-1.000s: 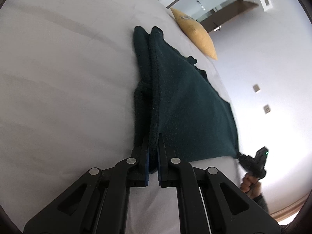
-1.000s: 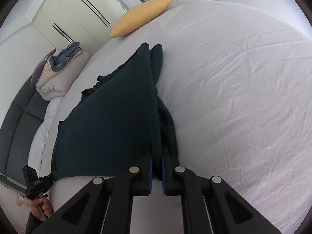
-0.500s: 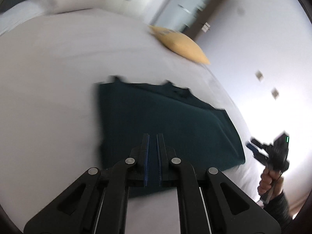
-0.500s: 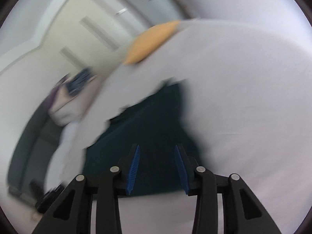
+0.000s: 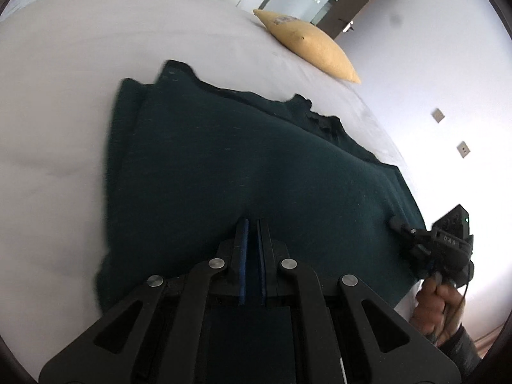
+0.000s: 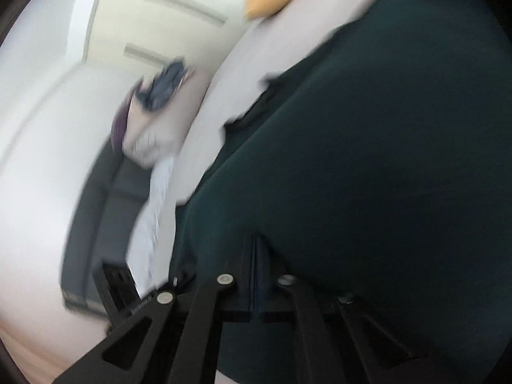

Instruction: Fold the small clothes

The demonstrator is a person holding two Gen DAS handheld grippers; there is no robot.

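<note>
Cloth: we see a dark green garment [image 5: 256, 160] lying spread flat on the white bed [image 5: 64, 96], folded over itself, with a doubled edge along its left side in the left wrist view.
Left gripper [image 5: 252, 224]: we hold it low over the near edge of the cloth, its blue-lined fingers [image 5: 242, 256] nearly together with only a thin slit between them. We see dark cloth in that slit, so we read them as clenched on the cloth's near edge.
Right gripper [image 5: 395, 224]: in the left wrist view its tip sits at the cloth's right corner, with a hand [image 5: 438, 304] around its handle. Its own view is blurred; there the fingers [image 6: 248, 275] stand pressed together, having just closed after a brief opening. We cannot tell from that blurred view whether a fold of the cloth is caught between them, though the cloth fills the view right up to them.
Pillow [image 5: 310, 48]: a yellow one lies at the far side of the bed, well apart from the cloth.
Bedding [image 6: 150, 121]: a blurred pile of pale and dark fabric sits beyond the bed, on a dark sofa [image 6: 96, 208].
</note>
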